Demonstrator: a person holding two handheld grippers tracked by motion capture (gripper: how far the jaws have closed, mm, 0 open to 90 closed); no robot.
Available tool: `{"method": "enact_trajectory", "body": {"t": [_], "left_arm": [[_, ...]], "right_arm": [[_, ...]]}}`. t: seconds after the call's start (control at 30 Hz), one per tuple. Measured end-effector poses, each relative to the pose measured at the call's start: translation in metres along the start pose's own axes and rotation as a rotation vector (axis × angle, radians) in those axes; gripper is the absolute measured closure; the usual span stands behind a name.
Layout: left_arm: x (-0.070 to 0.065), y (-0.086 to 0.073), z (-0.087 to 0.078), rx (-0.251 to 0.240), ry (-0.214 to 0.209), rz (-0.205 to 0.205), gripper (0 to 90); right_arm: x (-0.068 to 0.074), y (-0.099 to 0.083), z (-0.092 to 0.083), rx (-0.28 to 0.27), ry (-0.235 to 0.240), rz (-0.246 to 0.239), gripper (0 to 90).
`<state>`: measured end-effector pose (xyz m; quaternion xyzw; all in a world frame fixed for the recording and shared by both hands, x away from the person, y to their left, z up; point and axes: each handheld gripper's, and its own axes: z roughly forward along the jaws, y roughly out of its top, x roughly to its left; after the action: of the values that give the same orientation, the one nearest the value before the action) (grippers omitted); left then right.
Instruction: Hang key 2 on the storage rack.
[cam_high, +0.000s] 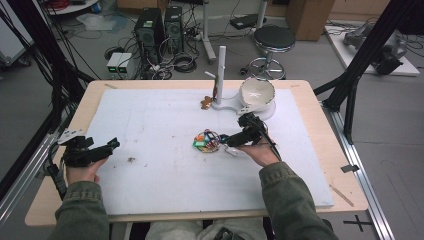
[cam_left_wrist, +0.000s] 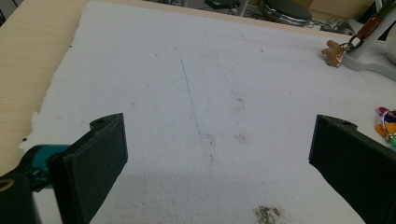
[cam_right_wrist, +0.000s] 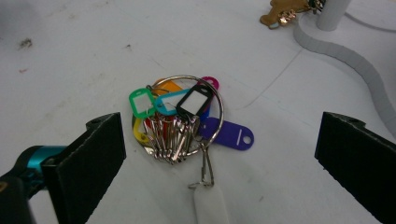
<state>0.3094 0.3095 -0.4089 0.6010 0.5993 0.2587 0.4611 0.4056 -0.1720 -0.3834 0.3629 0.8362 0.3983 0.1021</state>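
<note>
The left tongs (cam_high: 112, 145) rest wide open on the white mat (cam_high: 150, 120) at the bench's left edge, gripping nothing. Near the mat's middle lies the key bunch (cam_high: 207, 141), a ring of keys with coloured tags, and the right tongs (cam_high: 223, 139) stand open just beside it, not touching. Behind, a white bowl (cam_high: 257, 93) sits by the stand (cam_high: 221, 70); I cannot tell its contents.

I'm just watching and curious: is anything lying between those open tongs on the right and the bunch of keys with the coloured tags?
Nothing visible does. The right tongs stand open just short of the key bunch, with bare white mat around it. Only the bunch's own white tag lies on the near side.
</note>
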Motion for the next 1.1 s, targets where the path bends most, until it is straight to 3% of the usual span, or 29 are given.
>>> {"method": "enact_trajectory", "body": {"t": [1.1], "left_arm": [[0.002, 0.0, 0.0, 0.005, -0.005, -0.006, 4.8]], "right_arm": [[0.01, 0.013, 0.042, 0.098, 0.03, 0.019, 0.9]]}}
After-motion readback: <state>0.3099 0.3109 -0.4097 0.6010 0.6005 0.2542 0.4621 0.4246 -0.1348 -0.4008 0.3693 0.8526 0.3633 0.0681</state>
